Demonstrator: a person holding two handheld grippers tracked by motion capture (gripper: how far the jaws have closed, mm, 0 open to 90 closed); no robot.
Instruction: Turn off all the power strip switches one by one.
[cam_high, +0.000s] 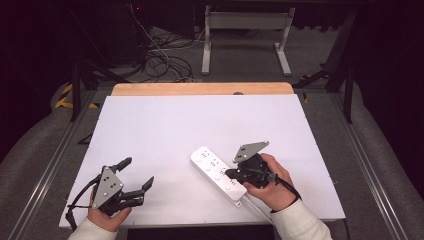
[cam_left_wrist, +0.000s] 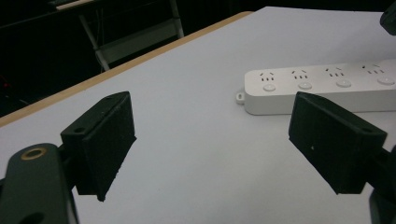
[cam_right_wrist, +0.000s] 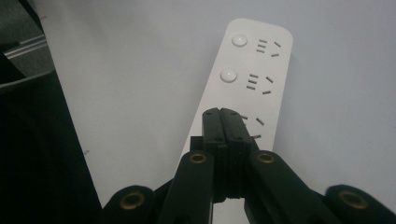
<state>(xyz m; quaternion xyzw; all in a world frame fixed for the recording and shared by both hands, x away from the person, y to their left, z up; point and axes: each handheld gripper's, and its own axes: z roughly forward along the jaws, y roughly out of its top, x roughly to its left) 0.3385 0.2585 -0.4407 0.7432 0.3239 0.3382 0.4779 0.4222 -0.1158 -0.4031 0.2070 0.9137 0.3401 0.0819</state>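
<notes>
A white power strip (cam_high: 218, 173) with several sockets and round buttons lies on the white table top (cam_high: 175, 130), right of centre, with its cord end toward the front edge. My right gripper (cam_high: 229, 173) is shut, jaws pressed together with nothing between them, and its tip hovers over or touches the strip near the third button (cam_right_wrist: 221, 116); contact cannot be told. My left gripper (cam_high: 138, 174) rests at the front left, open and empty, its jaws framing the strip (cam_left_wrist: 322, 86) from the side.
A wooden strip (cam_high: 202, 89) borders the table's far edge. Beyond it stand a white frame's legs (cam_high: 206, 50) and tangled cables (cam_high: 160, 60) on the floor. Metal rails (cam_high: 372, 170) run along both sides of the table.
</notes>
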